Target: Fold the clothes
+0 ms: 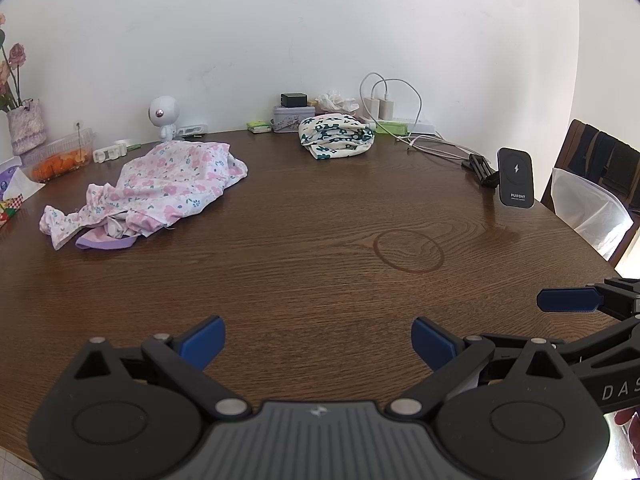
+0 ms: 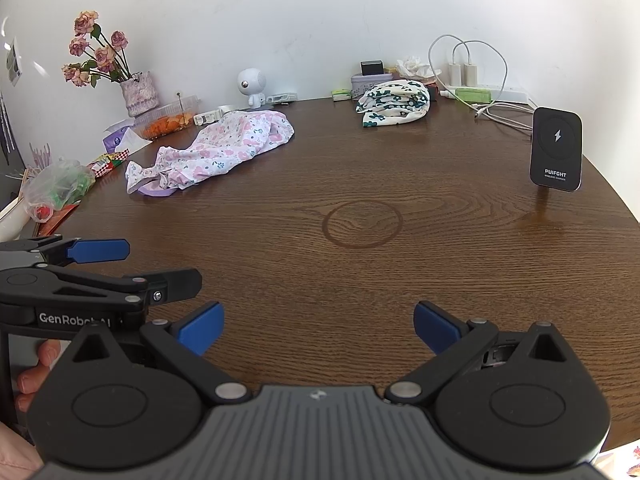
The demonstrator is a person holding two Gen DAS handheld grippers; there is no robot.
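A crumpled pink floral garment (image 1: 160, 190) (image 2: 224, 148) lies unfolded on the left part of the round wooden table (image 1: 320, 272) (image 2: 360, 272). A white cloth with dark green flowers (image 1: 338, 136) (image 2: 394, 102) sits folded near the far edge. My left gripper (image 1: 318, 344) hovers open over the near table edge, holding nothing. My right gripper (image 2: 318, 326) is open and empty too, just to the right of the left one. Both are well short of the clothes. In the right wrist view the left gripper (image 2: 100, 272) shows at the left edge.
A black wireless charger stand (image 1: 516, 178) (image 2: 557, 149) is at the right. Chargers and cables (image 1: 400, 112) (image 2: 480, 80), a tin (image 1: 294, 118), a small white robot figure (image 1: 164, 114), a food container (image 1: 60, 156), a flower vase (image 2: 138, 92) and bags (image 2: 60, 188) line the far and left edges. A chair (image 1: 596, 184) stands right.
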